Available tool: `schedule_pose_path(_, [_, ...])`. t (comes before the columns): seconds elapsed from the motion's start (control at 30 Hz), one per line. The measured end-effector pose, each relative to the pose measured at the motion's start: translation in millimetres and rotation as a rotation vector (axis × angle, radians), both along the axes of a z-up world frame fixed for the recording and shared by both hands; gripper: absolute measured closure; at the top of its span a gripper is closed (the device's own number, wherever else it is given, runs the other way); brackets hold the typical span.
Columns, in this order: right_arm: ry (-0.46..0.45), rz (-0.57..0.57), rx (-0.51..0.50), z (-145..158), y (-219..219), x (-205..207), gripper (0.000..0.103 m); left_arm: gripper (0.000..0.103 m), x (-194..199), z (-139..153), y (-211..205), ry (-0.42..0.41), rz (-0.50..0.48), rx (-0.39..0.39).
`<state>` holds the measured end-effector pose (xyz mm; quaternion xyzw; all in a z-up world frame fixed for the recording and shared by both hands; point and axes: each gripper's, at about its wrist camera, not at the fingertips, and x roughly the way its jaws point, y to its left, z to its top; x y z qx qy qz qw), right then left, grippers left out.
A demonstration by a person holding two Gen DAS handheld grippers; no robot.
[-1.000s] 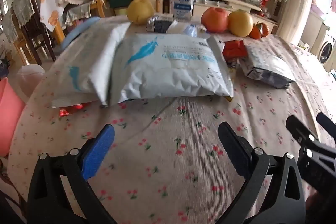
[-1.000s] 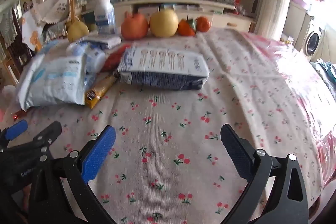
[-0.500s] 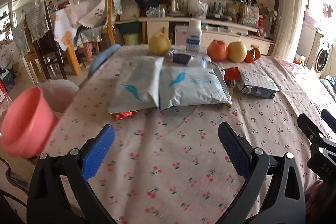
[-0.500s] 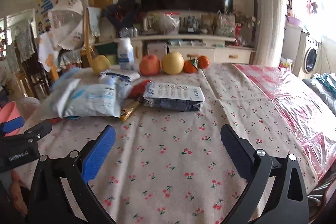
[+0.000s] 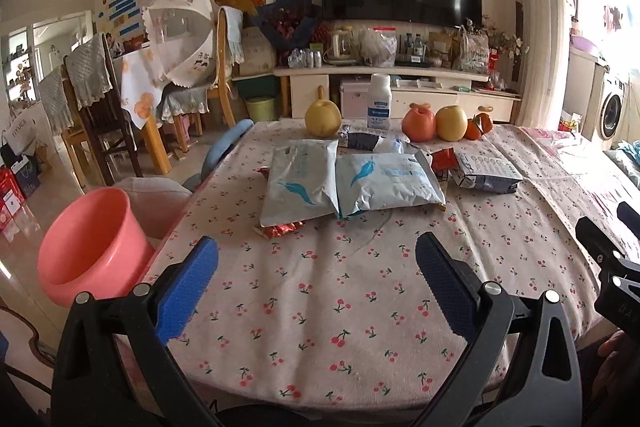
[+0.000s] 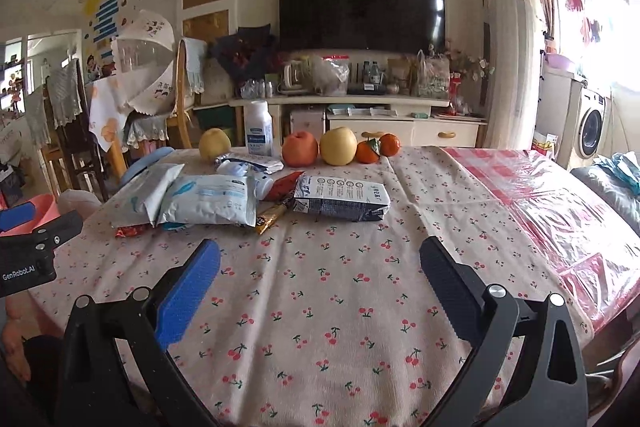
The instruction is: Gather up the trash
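Two pale blue-white bags [image 5: 352,183] [image 6: 208,197] lie side by side mid-table, with a red wrapper [image 5: 280,229] [image 6: 130,230] poking out beneath them. A dark grey-and-white pouch [image 5: 486,173] [image 6: 340,199], a gold wrapper [image 6: 272,215] and a small red packet [image 5: 444,159] [image 6: 286,183] lie to their right. A pink bucket [image 5: 86,251] stands off the table's left edge. My left gripper [image 5: 316,267] is open above the near tablecloth, holding nothing. My right gripper [image 6: 320,269] is open too, well short of the trash.
At the table's far edge stand a white bottle [image 5: 379,101] [image 6: 258,127] and several fruits [image 5: 436,123] [image 6: 320,147]. The cherry-print tablecloth [image 5: 340,291] [image 6: 320,307] meets a red plastic cover [image 6: 560,195] on the right. Chairs [image 5: 92,115] and a TV cabinet [image 5: 400,79] stand behind.
Both grippers have pulled back and up from the table, so the bags and pouch look smaller and farther. The pink bucket has come fully into the left wrist view.
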<state>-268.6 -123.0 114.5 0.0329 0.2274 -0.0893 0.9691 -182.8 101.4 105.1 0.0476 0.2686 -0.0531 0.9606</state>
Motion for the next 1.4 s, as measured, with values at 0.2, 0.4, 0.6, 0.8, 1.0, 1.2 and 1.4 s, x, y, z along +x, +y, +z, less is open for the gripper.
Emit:
schedule_pose_path(0.2, [-0.041,-0.002,0.004,4.5,1.7,-11.9,0.004,0.004,-11.7,5.2,5.1,-0.028,-0.003,-0.005])
schedule_pose_path(0.4, [-0.077,-0.004,-0.026,8.9,4.9,-20.8,0.004,0.004,-18.3,9.4,6.0,-0.052,-0.003,-0.007])
schedule_pose_path(0.6, [-0.101,-0.006,-0.062,11.6,8.6,-25.5,0.004,0.004,-21.2,10.7,5.9,-0.060,-0.003,-0.002])
schedule_pose_path(0.8, [-0.118,-0.003,-0.084,13.8,10.1,-26.2,0.004,0.004,-23.0,10.7,4.7,-0.065,-0.008,-0.006])
schedule_pose_path(1.0, [-0.089,0.049,-0.085,10.4,15.3,-18.1,0.004,0.004,-20.9,1.8,3.0,-0.058,-0.040,-0.021])
schedule_pose_path(1.2, [0.000,0.100,-0.032,3.0,15.6,-1.3,0.004,0.004,-1.3,-17.0,4.2,0.033,-0.047,-0.034])
schedule_pose_path(1.4, [0.047,0.086,0.046,-1.5,3.3,12.7,0.004,0.004,12.7,-21.9,12.5,0.057,-0.035,-0.090])
